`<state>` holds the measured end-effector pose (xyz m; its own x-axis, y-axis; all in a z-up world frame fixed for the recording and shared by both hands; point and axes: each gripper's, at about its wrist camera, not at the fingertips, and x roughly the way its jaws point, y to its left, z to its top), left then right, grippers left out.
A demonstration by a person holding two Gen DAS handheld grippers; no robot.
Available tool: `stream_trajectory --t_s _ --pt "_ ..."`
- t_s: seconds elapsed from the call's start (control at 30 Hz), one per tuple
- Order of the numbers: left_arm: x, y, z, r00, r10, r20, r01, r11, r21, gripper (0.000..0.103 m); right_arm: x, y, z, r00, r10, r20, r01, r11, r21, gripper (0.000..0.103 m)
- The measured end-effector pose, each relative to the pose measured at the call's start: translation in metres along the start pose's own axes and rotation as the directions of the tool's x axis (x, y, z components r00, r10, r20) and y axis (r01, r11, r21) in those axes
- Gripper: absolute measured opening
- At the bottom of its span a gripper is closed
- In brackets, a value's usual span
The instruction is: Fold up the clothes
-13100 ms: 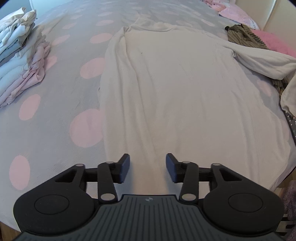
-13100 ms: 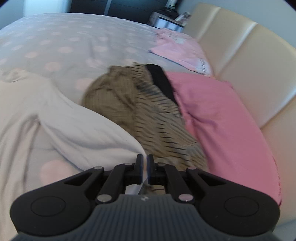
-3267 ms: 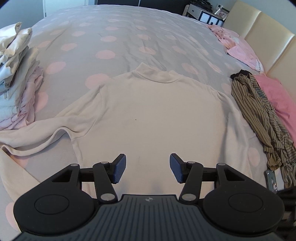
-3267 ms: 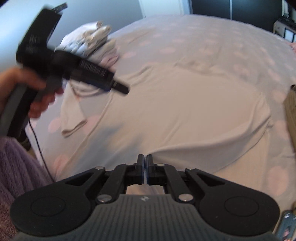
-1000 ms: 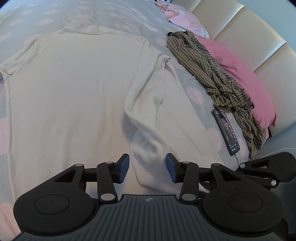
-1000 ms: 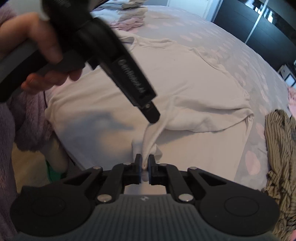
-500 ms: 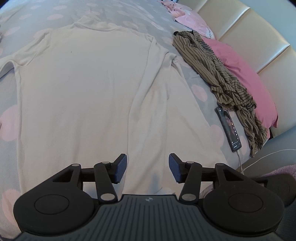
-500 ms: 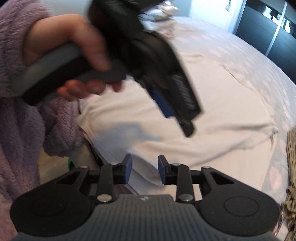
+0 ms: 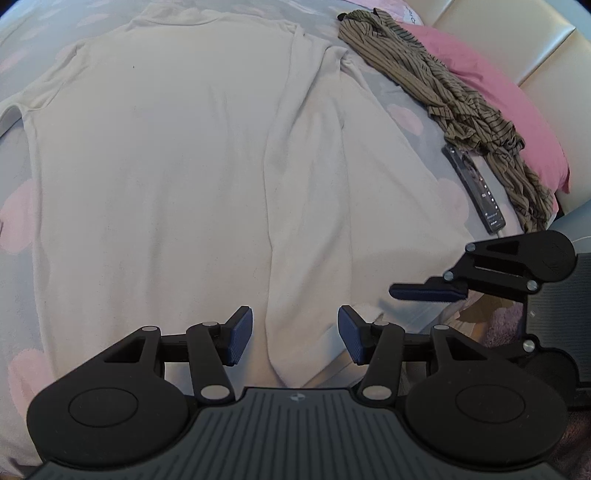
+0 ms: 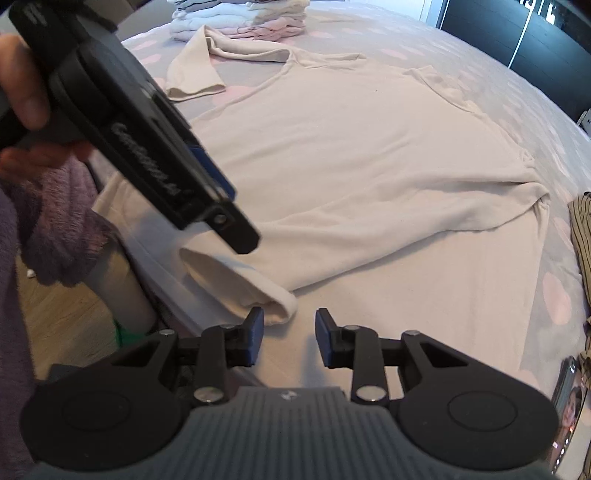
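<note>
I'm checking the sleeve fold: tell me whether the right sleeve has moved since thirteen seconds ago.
Yes. The right sleeve now lies folded inward along the cream shirt, away from the striped garment it reached toward before. The right gripper has just been opening, empty.

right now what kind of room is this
Most likely a bedroom. A cream top lies spread on a bed with a dotted grey cover, a padded headboard stands behind a pink pillow, and folded clothes are stacked at the far side.
</note>
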<state>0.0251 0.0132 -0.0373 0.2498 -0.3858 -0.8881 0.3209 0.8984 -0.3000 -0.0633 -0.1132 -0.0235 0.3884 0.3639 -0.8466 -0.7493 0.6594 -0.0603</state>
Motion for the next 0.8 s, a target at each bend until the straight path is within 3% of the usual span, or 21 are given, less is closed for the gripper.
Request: stream_trajectory --t_s 0.07,0.1,0.2,0.4,0.63,0.8 --pt "0.002 0.002 -0.001 1.0 0.003 -0.01 -0.003 1.0 -0.004 0.049 0.004 -0.005 0.001 1.0 0.01 0.013 -0.01 1.0 0.02 0.027" --pt "0.004 0.003 -0.001 1.0 0.006 -0.016 -0.006 1.0 -0.005 0.049 0.004 -0.009 0.001 1.0 0.015 0.011 -0.016 1.0 0.024 0.017" --pt "0.01 0.007 -0.002 0.999 0.022 -0.038 -0.022 1.0 -0.014 0.049 0.008 0.0 -0.003 1.0 0.001 -0.015 -0.001 1.0 0.016 0.002" --pt "0.008 0.005 -0.006 0.999 -0.002 -0.045 0.001 1.0 -0.02 0.049 -0.027 0.008 0.004 0.999 -0.035 -0.034 0.035 0.999 0.003 0.002" --pt "0.001 -0.005 -0.003 1.0 -0.006 -0.018 0.006 1.0 0.002 0.049 -0.07 0.026 -0.002 0.983 -0.15 -0.105 0.136 0.982 -0.132 0.002" --pt "-0.004 -0.006 0.001 1.0 -0.005 0.003 0.005 1.0 0.007 0.049 -0.081 0.037 -0.013 0.983 -0.109 -0.145 0.089 0.986 -0.142 0.002"
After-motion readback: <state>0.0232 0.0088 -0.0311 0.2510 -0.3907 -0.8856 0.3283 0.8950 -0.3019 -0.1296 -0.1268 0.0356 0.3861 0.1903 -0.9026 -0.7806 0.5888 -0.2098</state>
